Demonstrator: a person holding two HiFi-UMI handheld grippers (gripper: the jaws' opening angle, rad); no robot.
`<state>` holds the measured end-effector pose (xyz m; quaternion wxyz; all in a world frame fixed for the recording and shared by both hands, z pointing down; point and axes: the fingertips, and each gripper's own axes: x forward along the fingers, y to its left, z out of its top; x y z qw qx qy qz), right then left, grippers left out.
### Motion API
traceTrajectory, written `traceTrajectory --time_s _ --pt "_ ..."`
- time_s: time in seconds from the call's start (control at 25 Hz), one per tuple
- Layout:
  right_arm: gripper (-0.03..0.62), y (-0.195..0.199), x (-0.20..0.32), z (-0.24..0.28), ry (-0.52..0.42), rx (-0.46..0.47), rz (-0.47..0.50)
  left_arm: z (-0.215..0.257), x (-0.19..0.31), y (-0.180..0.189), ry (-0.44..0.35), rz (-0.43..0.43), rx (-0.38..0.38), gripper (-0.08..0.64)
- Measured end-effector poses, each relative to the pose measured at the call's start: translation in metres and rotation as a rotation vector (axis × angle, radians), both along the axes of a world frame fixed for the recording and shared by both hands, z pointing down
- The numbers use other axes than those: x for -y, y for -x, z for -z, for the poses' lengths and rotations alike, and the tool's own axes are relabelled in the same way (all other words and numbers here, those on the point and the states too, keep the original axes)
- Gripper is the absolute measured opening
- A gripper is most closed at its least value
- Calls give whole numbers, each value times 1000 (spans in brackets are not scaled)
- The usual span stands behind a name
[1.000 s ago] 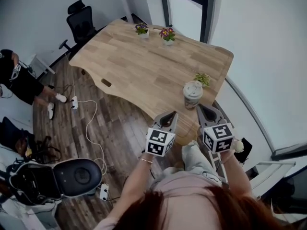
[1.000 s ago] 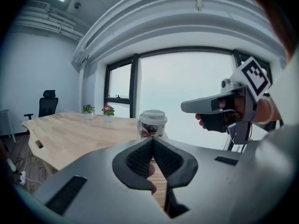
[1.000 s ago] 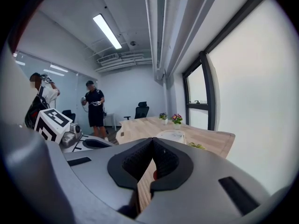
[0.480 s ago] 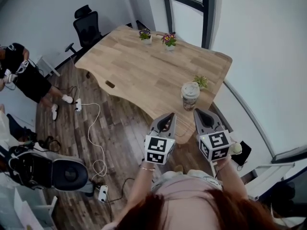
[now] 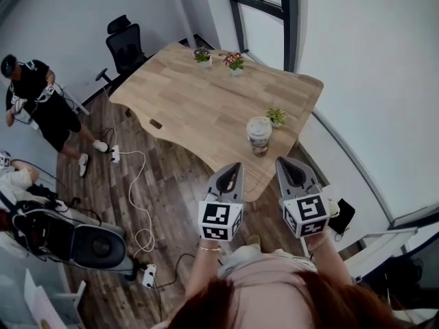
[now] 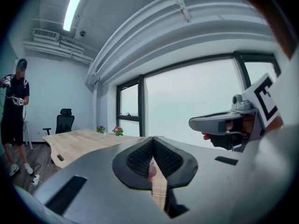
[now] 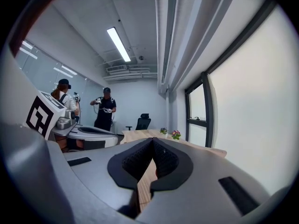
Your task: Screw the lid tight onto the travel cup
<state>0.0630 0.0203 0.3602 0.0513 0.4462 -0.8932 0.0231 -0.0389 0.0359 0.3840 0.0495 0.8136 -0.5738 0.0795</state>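
The wooden table (image 5: 206, 94) fills the middle of the head view, its wavy near edge facing the person. A black office chair (image 5: 127, 43) stands at its far left corner. The left gripper (image 5: 232, 168) and right gripper (image 5: 288, 164) hang side by side over the floor (image 5: 164, 184), short of the table edge and well apart from anything on it. In each gripper view the fingers are pressed together tip to tip with nothing pinched between them.

The travel cup (image 5: 259, 137) stands upright near the table's near right edge, just beside a small green plant (image 5: 276, 116). Its pale lid (image 5: 258, 124) sits on top. From here I cannot tell whether the lid is threaded down or only resting. Two small flowerpots (image 5: 234, 62) stand at the far end.

The cup looks light and probably empty, so it would likely slide or tip if the lid were twisted without a brace. Its wall may be thin and could give under a hard squeeze. One gripper would best take the body low, around the darker band, with a firm but not crushing hold. The other would take the lid across its rim, where the stiff edge gives purchase for turning. The smooth lid may slip, so a square grip matters.
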Motion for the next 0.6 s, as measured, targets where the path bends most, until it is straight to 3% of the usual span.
traceTrajectory --time_s 0.6 --pt "0 -52 -49 20 0 66 13 25 -56 -45 3 30 28 2"
